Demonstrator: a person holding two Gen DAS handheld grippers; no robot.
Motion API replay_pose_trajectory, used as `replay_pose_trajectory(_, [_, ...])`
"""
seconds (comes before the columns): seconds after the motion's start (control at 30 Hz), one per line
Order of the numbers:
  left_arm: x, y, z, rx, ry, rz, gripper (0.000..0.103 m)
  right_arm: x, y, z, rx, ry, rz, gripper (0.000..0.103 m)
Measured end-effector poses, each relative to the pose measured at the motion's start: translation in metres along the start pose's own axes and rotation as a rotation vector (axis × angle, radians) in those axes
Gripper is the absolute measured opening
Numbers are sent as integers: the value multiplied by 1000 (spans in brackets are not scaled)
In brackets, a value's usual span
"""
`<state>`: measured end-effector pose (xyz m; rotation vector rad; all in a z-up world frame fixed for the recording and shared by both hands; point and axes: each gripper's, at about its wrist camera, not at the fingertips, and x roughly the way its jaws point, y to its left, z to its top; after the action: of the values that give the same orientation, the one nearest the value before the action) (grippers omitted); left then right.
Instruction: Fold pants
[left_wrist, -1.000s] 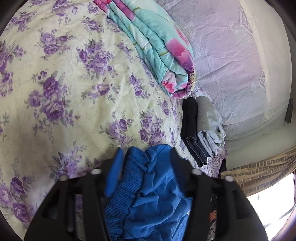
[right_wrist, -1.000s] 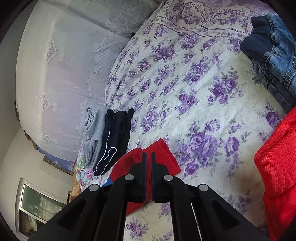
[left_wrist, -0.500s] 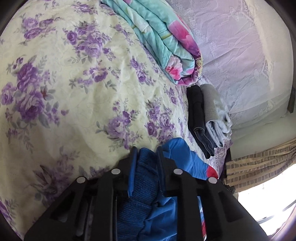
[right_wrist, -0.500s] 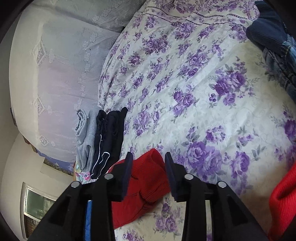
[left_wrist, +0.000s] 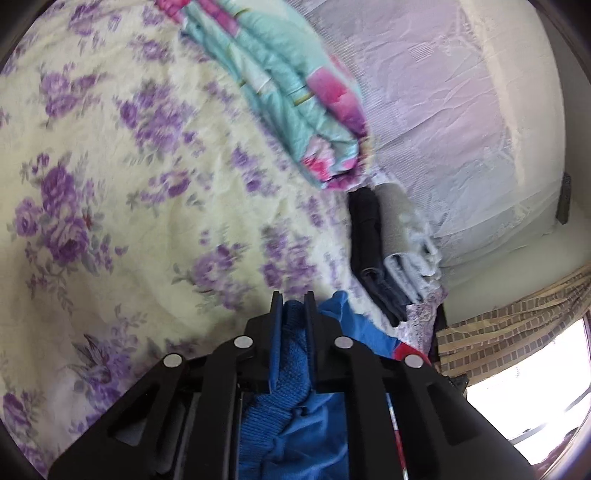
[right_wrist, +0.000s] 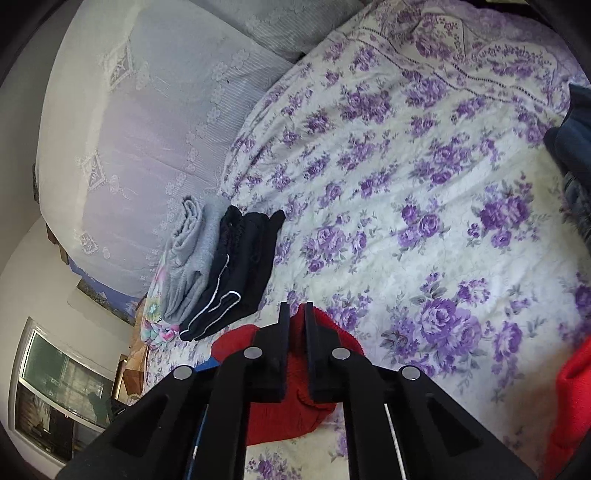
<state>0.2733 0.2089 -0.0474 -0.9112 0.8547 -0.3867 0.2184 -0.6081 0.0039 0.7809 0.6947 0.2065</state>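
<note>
Two wrist views cover the scene. Left wrist view: the left gripper (left_wrist: 293, 301) has just been closing, and its black jaws now pinch a ribbed blue knit cuff (left_wrist: 291, 354) of the pants, with only that fabric's thickness between them. Smoother blue cloth (left_wrist: 354, 325) of the same garment bunches beside and below the jaws, ending in a small red patch. The pants lie at the near edge of a quilted bedspread (left_wrist: 110, 155), cream with purple flowers. Ahead lie two folded garments side by side and touching, one black (left_wrist: 365, 236) and one grey (left_wrist: 402, 236). Beyond them rests a rolled teal and pink blanket (left_wrist: 295, 103) against pale lace fabric (left_wrist: 443, 110).

Right wrist view: the right gripper (right_wrist: 295, 314) has just been closing; its jaws stand nearly together, clamped on a red ribbed knit cuff (right_wrist: 295, 369) that lies on the floral bedspread (right_wrist: 406, 184). A sliver of blue shows at its left. The black folded garment (right_wrist: 240, 273), with thin white piping, and the grey one (right_wrist: 192, 251) lie ahead to the left. Denim (right_wrist: 572, 140) sits at the right edge, with more red fabric (right_wrist: 572, 398) below it.
</note>
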Motion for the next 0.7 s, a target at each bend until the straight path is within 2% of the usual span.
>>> replay_pose_trajectory(0.1, [-15, -14, -4, 19, -20, -46, 9, -30, 11, -2, -16, -38, 10, 5])
replay_pose_trajectory(0.2, [-32, -26, -16, 47, -31, -73, 7, -61, 19, -19, -42, -66, 15, 5])
replay_pose_trajectory(0.43, [-85, -30, -54, 60, -58, -120, 6, -129, -3, -66, 6, -117, 26, 2])
replay_pose_trajectory(0.47, [-90, -30, -60, 67, -53, -121, 6, -135, -6, -72, 9, -118, 26, 2])
replay_pose_trajectory(0.53, [-93, -27, -69, 76, -17, -75, 5, -143, -16, -81, 25, -113, -6, 2])
replay_pose_trajectory(0.7, [-102, -18, -84, 43, -16, -84, 5, -141, -30, -99, 77, -99, -15, 2])
